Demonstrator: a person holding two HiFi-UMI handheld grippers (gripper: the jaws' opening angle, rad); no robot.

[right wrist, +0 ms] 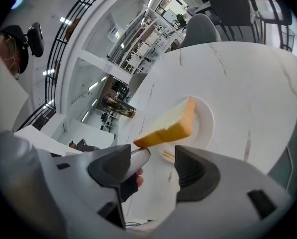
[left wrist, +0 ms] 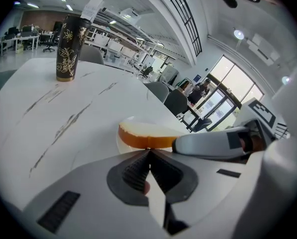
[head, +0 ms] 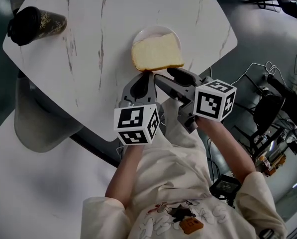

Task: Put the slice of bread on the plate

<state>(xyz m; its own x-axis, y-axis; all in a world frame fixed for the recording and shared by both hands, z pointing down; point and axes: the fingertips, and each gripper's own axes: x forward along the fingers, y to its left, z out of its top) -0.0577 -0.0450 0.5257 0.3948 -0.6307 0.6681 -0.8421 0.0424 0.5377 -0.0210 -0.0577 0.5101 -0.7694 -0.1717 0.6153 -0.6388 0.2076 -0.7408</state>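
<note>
A slice of bread (head: 157, 54) with an orange crust hangs partly over a small white plate (head: 153, 33) on the marble table. My left gripper (head: 147, 75) is shut on the slice's near edge. In the left gripper view its jaws meet just under the crust of the bread (left wrist: 148, 136), with the plate (left wrist: 122, 143) behind. The right gripper view shows the slice (right wrist: 170, 126) tilted above the plate (right wrist: 207, 123), its low corner pinched. Just right of the left one, my right gripper (head: 168, 76) stands open and holds nothing; it also shows in its own view (right wrist: 158, 158).
A dark tumbler with gold flowers (head: 36, 24) stands at the table's far left; it shows in the gripper views too (left wrist: 68, 46) (right wrist: 119, 107). The table's edge (head: 223, 54) runs close to the plate on the right. Cables and gear (head: 267, 113) lie on the floor beyond.
</note>
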